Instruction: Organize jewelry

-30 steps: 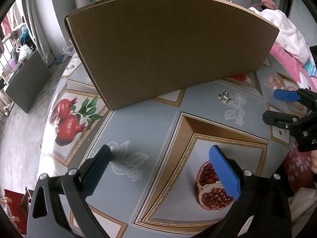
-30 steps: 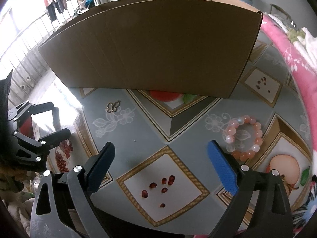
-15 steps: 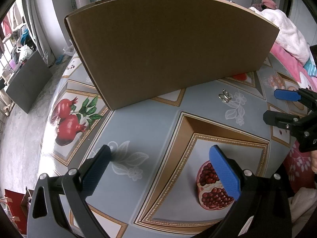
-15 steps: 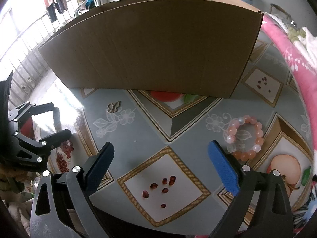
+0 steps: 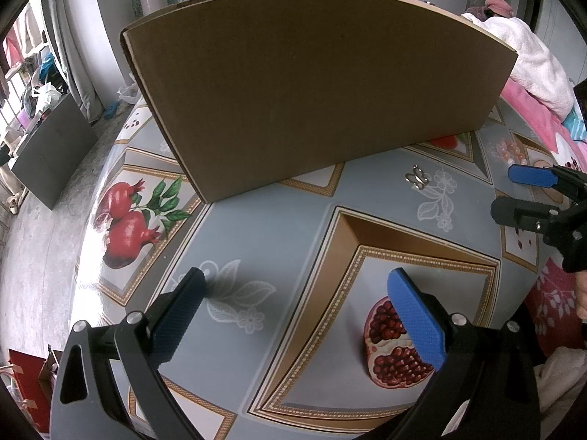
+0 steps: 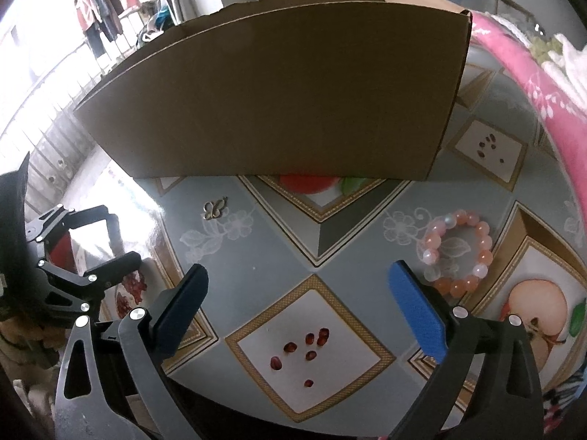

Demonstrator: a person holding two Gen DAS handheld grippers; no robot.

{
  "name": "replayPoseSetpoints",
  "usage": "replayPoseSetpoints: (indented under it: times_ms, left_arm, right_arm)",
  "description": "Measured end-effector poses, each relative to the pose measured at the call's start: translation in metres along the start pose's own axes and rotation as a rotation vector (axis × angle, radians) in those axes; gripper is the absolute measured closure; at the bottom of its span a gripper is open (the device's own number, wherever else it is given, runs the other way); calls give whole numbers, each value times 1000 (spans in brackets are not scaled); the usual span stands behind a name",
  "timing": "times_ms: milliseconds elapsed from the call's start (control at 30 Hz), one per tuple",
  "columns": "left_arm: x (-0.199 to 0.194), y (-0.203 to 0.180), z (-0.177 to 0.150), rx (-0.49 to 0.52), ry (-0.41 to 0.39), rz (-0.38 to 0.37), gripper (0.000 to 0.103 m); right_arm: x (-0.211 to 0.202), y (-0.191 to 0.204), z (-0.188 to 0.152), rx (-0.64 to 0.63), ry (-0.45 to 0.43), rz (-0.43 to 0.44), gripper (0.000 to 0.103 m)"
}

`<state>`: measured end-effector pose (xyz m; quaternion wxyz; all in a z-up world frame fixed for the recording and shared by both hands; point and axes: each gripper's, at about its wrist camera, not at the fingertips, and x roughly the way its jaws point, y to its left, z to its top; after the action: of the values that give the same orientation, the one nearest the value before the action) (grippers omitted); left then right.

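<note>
Pink bracelet (image 6: 456,253) lies near the wide, empty right gripper (image 6: 299,299); left gripper (image 5: 293,300) wide too; beads could roll from a shallow pinch.

No legible text, labels, brands or nos. can be made out. The cardboard box (image 5: 319,95) face is seen plain, unprinted; the tabletop (image 6: 279,227) covering carries fruit and flower pics only, no lettering.
</note>
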<state>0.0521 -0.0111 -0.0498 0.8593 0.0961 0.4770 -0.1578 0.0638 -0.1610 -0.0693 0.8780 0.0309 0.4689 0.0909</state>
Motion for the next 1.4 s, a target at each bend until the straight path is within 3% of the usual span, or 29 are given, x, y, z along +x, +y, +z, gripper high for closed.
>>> replayPoseSetpoints:
  times_ms: [733, 1167, 1400]
  left_arm:
    - [-4, 10, -4, -8, -22, -2, 6]
    - [-23, 24, 3, -9, -125, -41, 6]
    - [-24, 19, 2, 0, -124, -42, 6]
  right_arm:
    - [-5, -9, -9, 31, -61, 74, 8]
    - [-34, -27, -4, 111, -194, 223, 11]
    - [-33, -25, -1, 116, -191, 235, 14]
